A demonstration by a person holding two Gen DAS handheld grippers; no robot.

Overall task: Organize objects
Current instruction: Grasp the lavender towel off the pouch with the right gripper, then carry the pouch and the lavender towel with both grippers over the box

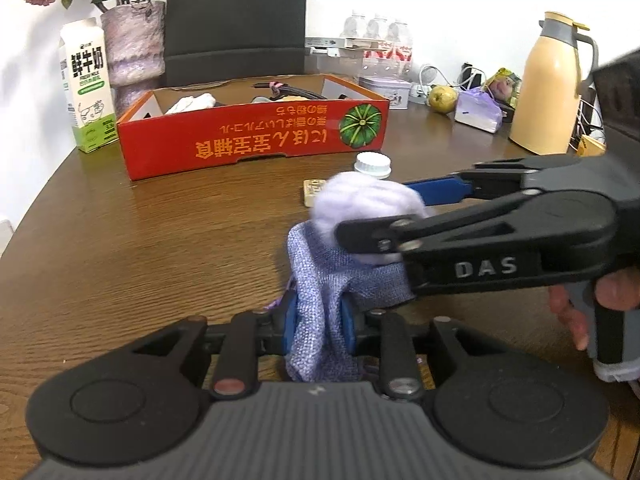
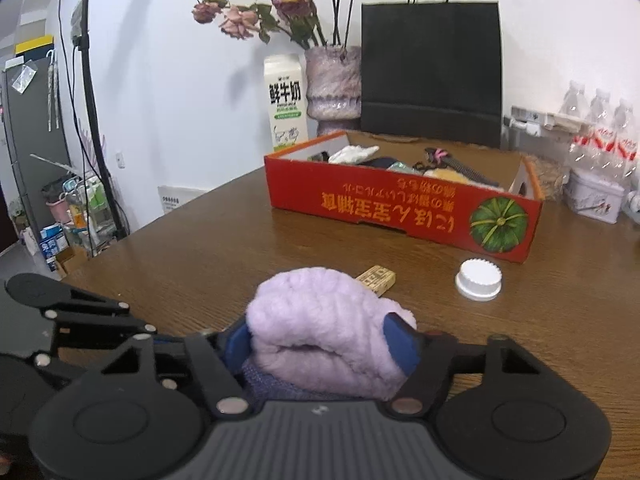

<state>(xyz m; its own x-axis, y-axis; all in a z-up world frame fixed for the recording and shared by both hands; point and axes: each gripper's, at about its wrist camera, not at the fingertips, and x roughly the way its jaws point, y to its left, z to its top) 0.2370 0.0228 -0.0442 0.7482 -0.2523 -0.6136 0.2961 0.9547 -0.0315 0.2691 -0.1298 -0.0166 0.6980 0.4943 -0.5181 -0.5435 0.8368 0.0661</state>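
A lilac item with a fluffy cuff and a knitted blue-lilac body hangs between both grippers above the wooden table. My left gripper is shut on the knitted end. My right gripper is shut on the fluffy cuff; it reaches in from the right in the left wrist view. A red cardboard box with several items inside stands behind; it also shows in the right wrist view.
A white jar lid and a small tan block lie in front of the box. A milk carton, a flower vase, a black bag, a yellow thermos, a pear and water bottles stand at the back.
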